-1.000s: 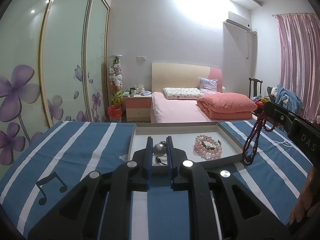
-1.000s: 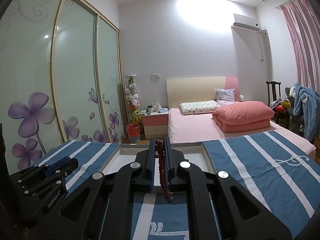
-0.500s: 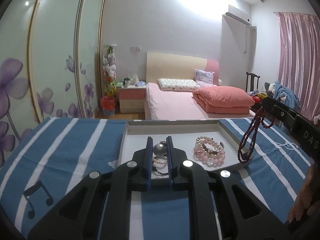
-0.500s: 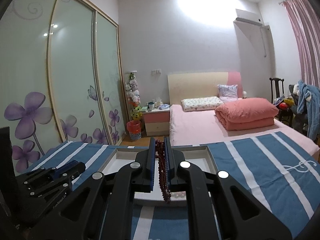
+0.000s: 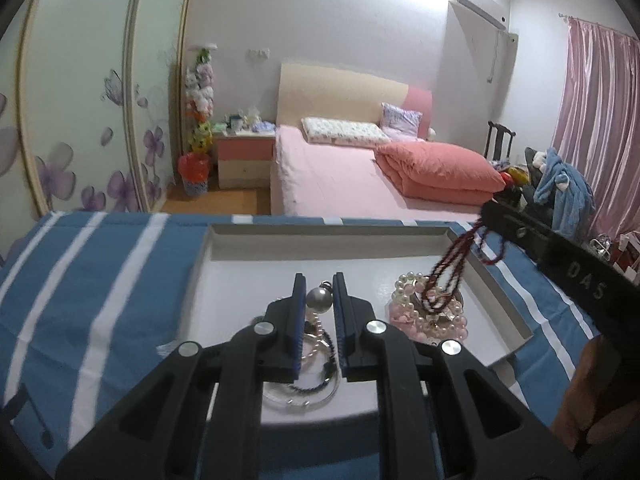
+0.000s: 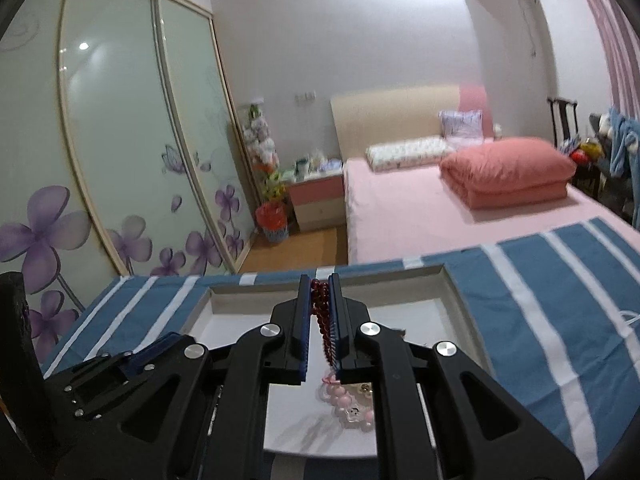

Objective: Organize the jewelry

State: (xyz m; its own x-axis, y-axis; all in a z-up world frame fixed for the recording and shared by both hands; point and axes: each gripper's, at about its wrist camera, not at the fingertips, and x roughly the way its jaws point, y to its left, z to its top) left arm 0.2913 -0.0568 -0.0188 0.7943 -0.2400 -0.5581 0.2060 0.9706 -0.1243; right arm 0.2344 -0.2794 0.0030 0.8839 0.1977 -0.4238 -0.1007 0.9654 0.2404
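A shallow white rectangular tray [image 5: 328, 242] is sitting on a blue cloth with white stripes [image 5: 100, 272], filling the middle of both wrist views. The right gripper [image 6: 320, 314] is pinching a long strand of small dark red beads [image 6: 320, 308] between nearly closed jaws; in the left view the strand is hanging from about 2 o'clock and trailing down onto a heap of pink and white pearl bracelets [image 5: 424, 312] at the tray's 3 o'clock side. The left gripper [image 5: 319, 300] is hovering low over the tray's near centre, its jaws set narrowly on either side of a round silver-grey ball pendant [image 5: 319, 298]; whether the pads are actually gripping it cannot be told. Beneath it are lying a thin pearl strand, a dark cord and a clear bangle [image 5: 304, 394]. The red strand is probably light, limp and prone to swinging and snagging on the bracelets, so taking it near its middle, doubled over, seems safest. The smooth pendant will likely be slippery.
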